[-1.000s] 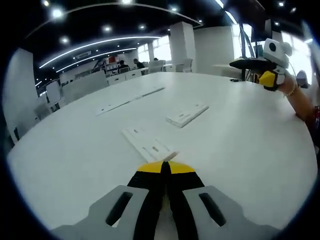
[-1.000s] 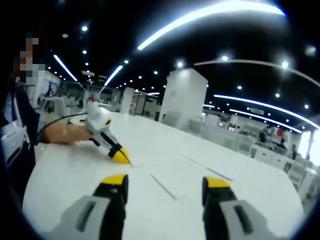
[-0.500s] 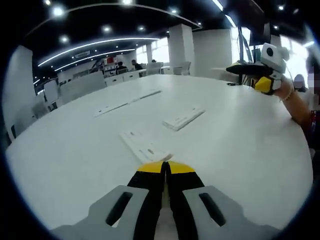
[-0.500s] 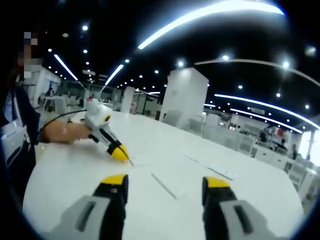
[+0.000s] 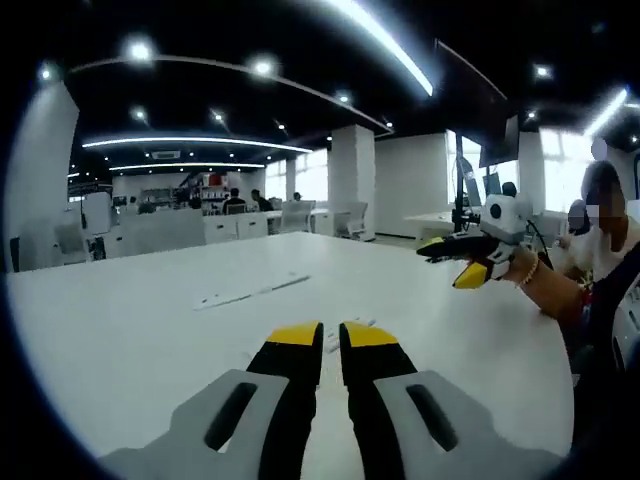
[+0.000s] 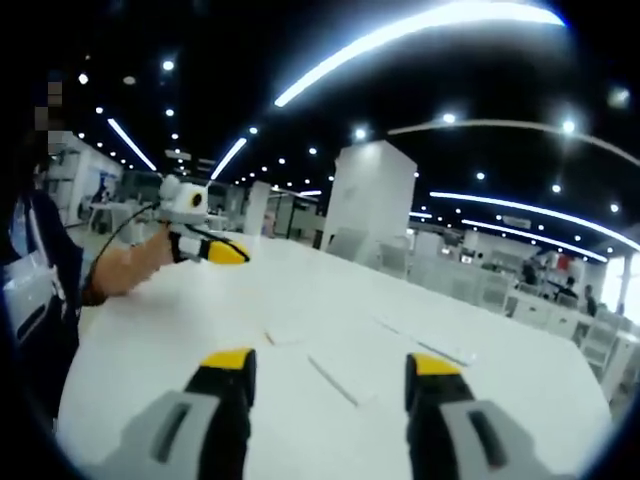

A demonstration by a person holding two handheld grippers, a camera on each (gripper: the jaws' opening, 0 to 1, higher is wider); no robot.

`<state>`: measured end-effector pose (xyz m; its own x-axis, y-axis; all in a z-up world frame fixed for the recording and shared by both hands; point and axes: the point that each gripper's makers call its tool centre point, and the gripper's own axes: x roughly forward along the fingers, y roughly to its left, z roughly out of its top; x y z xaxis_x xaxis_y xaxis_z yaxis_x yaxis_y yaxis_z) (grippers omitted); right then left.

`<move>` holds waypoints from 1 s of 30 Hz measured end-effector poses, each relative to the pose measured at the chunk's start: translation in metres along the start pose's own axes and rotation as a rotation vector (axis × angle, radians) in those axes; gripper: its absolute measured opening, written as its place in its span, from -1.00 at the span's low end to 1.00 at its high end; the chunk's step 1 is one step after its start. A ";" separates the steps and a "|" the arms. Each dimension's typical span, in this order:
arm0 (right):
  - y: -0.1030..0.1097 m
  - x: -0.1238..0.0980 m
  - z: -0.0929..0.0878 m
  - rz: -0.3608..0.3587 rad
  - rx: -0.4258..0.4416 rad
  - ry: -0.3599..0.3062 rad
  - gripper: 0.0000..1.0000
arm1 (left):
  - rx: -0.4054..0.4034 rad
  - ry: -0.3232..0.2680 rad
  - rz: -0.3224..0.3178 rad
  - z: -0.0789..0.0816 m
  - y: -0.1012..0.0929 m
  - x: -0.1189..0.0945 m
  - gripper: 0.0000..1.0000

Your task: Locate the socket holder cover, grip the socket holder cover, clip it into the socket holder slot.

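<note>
My left gripper (image 5: 331, 338) hangs above the white table (image 5: 130, 330), its yellow-tipped jaws parted by a narrow gap with nothing between them. Small white plastic pieces (image 5: 356, 322) peek over its tips, and a long white strip (image 5: 250, 292) lies farther back. My right gripper (image 6: 330, 362) stands wide open and empty over the table (image 6: 150, 350). Ahead of it lie a white slotted strip (image 6: 335, 378), a longer strip (image 6: 420, 345) and a small flat piece (image 6: 285, 335). The left gripper (image 6: 212, 250) is held up at the left. The right gripper (image 5: 455, 262) hovers at the right.
A person stands at the table's edge, with a forearm (image 5: 545, 285) in the left gripper view and a hand (image 6: 130, 270) and dark sleeve (image 6: 30, 290) in the right gripper view. Desks, chairs and white pillars (image 6: 370, 195) stand beyond the table.
My left gripper has lifted off the white piece on the table and tipped up; its jaws have parted slightly. The right gripper has held still and open.
</note>
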<state>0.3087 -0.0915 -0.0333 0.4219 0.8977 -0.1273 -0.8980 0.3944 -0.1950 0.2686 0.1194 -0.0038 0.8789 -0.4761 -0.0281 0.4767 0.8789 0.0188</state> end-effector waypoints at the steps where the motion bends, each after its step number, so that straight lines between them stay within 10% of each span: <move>1: 0.001 -0.002 0.004 0.006 0.000 -0.010 0.23 | 0.022 -0.004 0.014 0.004 0.003 -0.005 -0.71; 15: -0.013 -0.064 0.010 -0.130 -0.023 -0.091 0.28 | -0.057 -0.202 -0.037 0.027 0.004 -0.060 0.39; 20: -0.036 -0.067 -0.008 -0.233 0.001 -0.085 0.29 | -0.093 -0.195 -0.054 -0.001 0.008 -0.055 0.83; 30: -0.046 -0.060 -0.010 -0.253 0.060 -0.151 0.61 | -0.088 -0.223 0.000 -0.004 0.019 -0.044 0.90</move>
<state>0.3256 -0.1656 -0.0261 0.6140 0.7867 0.0645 -0.7744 0.6162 -0.1434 0.2390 0.1576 -0.0062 0.8651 -0.4627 0.1936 0.4824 0.8732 -0.0689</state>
